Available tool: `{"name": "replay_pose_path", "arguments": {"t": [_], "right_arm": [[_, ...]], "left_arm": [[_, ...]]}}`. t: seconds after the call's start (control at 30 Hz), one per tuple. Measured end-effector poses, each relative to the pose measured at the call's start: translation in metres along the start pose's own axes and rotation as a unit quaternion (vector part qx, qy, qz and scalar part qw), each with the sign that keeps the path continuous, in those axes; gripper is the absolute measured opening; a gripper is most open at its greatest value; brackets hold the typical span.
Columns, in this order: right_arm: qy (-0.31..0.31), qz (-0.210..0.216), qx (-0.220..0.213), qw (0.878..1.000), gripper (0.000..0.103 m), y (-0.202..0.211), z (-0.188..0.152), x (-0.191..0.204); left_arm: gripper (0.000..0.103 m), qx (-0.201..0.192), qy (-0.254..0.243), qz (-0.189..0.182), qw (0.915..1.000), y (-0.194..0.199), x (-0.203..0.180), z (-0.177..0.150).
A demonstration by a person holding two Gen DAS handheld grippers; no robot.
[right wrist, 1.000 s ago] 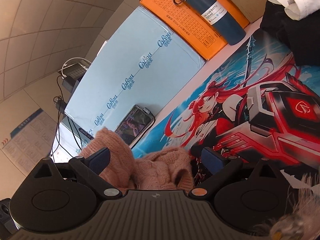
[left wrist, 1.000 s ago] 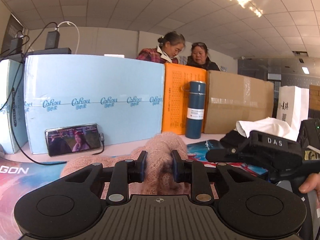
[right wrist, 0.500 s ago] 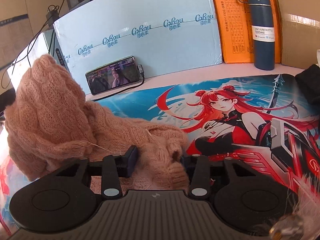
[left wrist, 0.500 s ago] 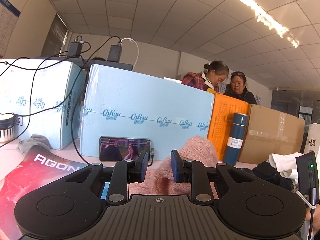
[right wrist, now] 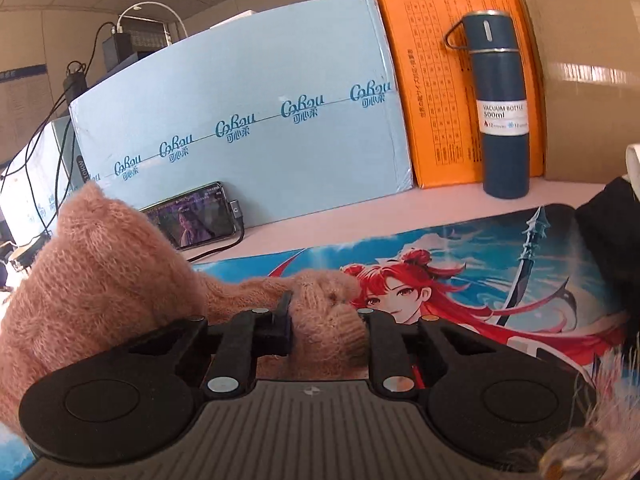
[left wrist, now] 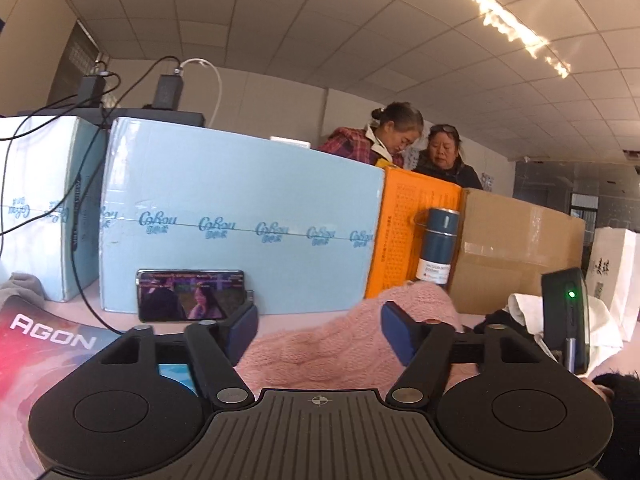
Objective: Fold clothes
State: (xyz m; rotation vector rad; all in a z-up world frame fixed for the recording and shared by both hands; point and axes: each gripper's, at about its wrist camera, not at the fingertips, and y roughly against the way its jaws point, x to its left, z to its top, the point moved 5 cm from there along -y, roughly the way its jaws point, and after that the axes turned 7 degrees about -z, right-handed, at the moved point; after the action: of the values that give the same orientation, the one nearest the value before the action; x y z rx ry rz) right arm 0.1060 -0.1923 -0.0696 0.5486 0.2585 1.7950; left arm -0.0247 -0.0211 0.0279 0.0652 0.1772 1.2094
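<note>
On mat (right wrist: 480, 240): pink sweater (right wrist: 100, 264)

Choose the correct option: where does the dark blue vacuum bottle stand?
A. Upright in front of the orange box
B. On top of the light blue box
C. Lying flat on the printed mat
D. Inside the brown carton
A: the vacuum bottle stands upright on the table, right in front of the orange box and beside the brown carton.
</note>
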Motion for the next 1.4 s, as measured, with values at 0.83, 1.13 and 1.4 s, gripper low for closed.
{"name": "replay_pose_path", "arguments": {"t": [0.83, 1.13, 1.4], "right_arm": [[-0.081, -0.048, -0.055, 0.994, 0.017, 0.013, 0.008, -0.032], [-0.124, -0.158, -0.113, 0.973, 0.017, 0.027, 0.02, -0.07], [-0.162, -0.166, -0.053, 0.971, 0.017, 0.01, 0.009, -0.084]], "left_arm": [[0.022, -0.032, -0.048, 0.083, 0.9949, -0.039, 0.02, 0.01], [0.027, 0.005, 0.112, 0.083, 0.9902, -0.032, 0.088, -0.01], [0.062, 0.118, 0.125, 0.147, 0.9742, -0.043, 0.121, -0.044]]}}
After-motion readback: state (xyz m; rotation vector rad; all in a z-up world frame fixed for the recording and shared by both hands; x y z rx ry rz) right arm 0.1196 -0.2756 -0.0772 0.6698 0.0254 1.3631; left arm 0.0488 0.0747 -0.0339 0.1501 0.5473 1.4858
